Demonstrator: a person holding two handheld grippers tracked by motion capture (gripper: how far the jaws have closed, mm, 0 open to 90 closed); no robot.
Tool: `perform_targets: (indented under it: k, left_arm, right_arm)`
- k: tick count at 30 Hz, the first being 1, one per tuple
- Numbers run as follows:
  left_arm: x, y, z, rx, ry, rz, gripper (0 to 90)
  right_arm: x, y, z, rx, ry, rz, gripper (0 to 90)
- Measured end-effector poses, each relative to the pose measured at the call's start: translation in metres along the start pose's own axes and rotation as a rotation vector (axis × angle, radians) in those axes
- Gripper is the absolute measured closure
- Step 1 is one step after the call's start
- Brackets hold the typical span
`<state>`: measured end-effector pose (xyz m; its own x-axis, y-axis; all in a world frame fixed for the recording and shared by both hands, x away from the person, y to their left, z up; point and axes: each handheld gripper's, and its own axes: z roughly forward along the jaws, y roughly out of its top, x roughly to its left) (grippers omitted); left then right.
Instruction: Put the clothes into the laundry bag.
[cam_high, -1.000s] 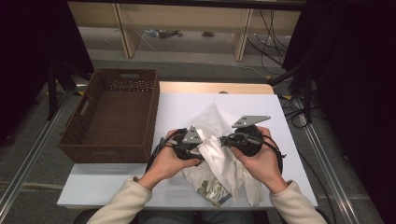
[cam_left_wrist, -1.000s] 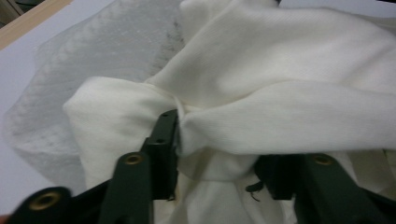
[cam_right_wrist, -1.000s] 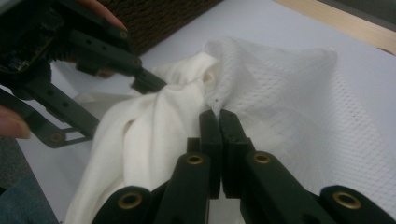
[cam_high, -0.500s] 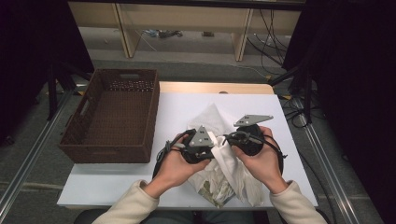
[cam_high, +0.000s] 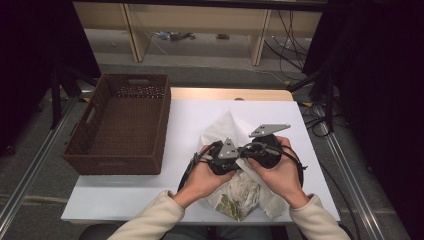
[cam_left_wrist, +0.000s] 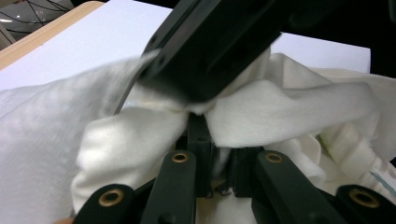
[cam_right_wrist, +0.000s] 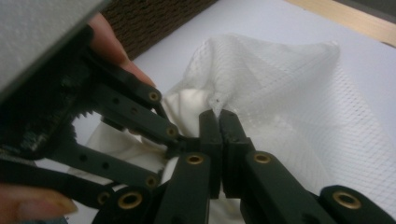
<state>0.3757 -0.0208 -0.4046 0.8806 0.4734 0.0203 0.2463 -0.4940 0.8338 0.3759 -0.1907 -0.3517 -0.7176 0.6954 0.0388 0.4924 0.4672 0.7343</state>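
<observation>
The white mesh laundry bag (cam_high: 225, 135) lies on the white table (cam_high: 190, 115) right of the brown wicker basket (cam_high: 122, 125), long axis running from the near edge away from the person, its pointed corner farthest. It is soft, crumpled netting; a leaf-printed cloth (cam_high: 235, 202) shows at the near end. The left gripper (cam_high: 235, 159) has just been closing and pinches a fold of the bag. The right gripper (cam_high: 245, 152) (jaws together) clamps the mesh just beside it.
</observation>
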Motion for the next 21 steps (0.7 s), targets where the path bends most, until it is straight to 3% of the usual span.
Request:
perform_targets:
  k: [1, 2, 3, 6, 7, 8, 11, 14, 16, 17, 18, 21]
  left_arm:
    - [0.002, 0.001, -0.005, 0.017, 0.000, 0.009, 79.7]
    - [0.002, 0.001, -0.007, 0.001, 0.007, 0.003, 78.0]
    - [0.001, 0.001, -0.010, 0.007, 0.010, 0.002, 74.7]
    - [-0.002, 0.003, -0.018, 0.009, -0.003, -0.005, 56.5]
    - [-0.002, 0.003, -0.022, 0.027, -0.007, 0.019, 49.4]
    - [-0.003, 0.004, -0.027, 0.031, -0.004, 0.017, 41.8]
    - [-0.002, 0.005, -0.044, 0.036, 0.016, 0.034, 30.0]
    - [0.002, 0.001, -0.057, 0.030, 0.020, 0.005, 25.2]
    - [0.009, -0.004, -0.063, 0.041, 0.034, 0.012, 22.8]
    - [0.014, -0.008, -0.064, 0.054, 0.039, 0.006, 22.3]
    - [0.020, -0.012, -0.063, 0.067, 0.026, 0.008, 21.3]
    - [0.034, -0.026, -0.054, 0.117, 0.033, -0.044, 19.0]
  right_arm:
    - [-0.003, 0.000, -0.001, -0.016, -0.003, -0.034, 90.0]
    - [0.000, 0.000, -0.005, 0.005, -0.015, 0.029, 90.0]
    - [-0.001, 0.000, -0.006, 0.003, -0.014, 0.049, 90.0]
    - [-0.005, 0.000, -0.007, 0.002, -0.019, 0.047, 90.0]
    - [-0.004, 0.000, -0.007, 0.005, -0.020, 0.054, 90.0]
    - [-0.005, 0.000, -0.006, 0.006, -0.013, 0.039, 90.0]
    - [-0.005, -0.001, -0.005, -0.002, -0.020, 0.045, 90.0]
    - [-0.006, -0.001, -0.005, 0.007, -0.013, 0.054, 90.0]
    - [-0.006, -0.001, -0.004, 0.006, -0.013, 0.050, 90.0]
    - [-0.005, 0.000, -0.005, 0.010, -0.007, 0.065, 90.0]
    - [-0.006, 0.000, -0.004, 0.009, -0.003, 0.045, 90.0]
    - [-0.003, 0.000, -0.003, -0.012, -0.023, 0.048, 90.0]
